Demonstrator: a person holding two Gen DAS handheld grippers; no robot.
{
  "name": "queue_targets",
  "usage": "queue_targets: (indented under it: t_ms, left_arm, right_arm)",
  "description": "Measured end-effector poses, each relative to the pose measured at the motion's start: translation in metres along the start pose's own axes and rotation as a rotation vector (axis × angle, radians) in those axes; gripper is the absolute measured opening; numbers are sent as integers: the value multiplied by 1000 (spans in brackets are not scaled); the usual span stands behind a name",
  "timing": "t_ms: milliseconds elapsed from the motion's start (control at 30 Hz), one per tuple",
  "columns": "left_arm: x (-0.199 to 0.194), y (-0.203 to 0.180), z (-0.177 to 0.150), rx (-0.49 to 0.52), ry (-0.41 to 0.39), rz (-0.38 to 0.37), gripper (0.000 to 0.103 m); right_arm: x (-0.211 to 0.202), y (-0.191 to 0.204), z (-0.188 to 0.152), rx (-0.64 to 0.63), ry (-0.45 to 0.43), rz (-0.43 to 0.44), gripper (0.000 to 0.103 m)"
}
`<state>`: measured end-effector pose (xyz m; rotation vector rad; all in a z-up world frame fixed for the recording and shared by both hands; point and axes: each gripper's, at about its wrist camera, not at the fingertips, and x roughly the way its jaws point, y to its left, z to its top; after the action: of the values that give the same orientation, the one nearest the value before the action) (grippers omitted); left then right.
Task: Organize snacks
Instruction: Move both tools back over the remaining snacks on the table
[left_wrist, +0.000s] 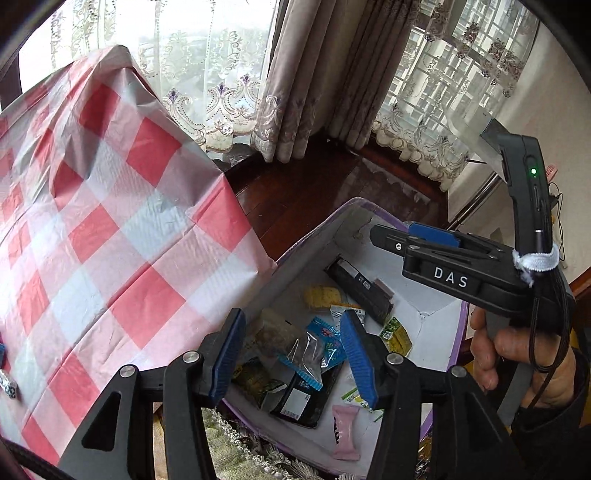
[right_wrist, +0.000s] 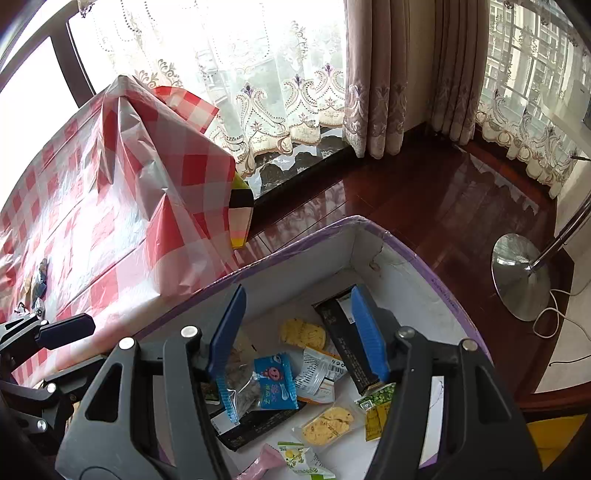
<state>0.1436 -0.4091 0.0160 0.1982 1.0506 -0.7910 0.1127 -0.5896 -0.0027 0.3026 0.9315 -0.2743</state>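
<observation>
Two tools hang over the white box with the purple rim, which sits just beside the desk under its red-checked cloth. The left tool is spread wide, empty, above the snack packets in the box: a blue packet, a pink one and a long black pack. The right tool is also wide and empty above a blue packet and yellow crackers. More small packets lie on the desk, well apart from the box.
</observation>
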Motion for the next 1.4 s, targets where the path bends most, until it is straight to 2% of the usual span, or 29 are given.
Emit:
queue_targets:
  t_ms: [333, 800, 1167, 1400]
  left_arm:
    - [-20, 32, -7, -82, -55, 30, 54]
    - [-66, 126, -32, -286, -177, 132, 54]
    - [-111, 225, -77, -560, -307, 260, 54]
    - [-145, 277, -121, -728, -384, 383, 54]
  right_arm:
    - [-15, 46, 5, -96, -13, 26, 69]
    - [-21, 147, 1, -274, 1, 101, 73]
    - [-12, 239, -9, -396, 17, 190, 73]
    - [-2, 297, -19, -457, 25, 250, 73]
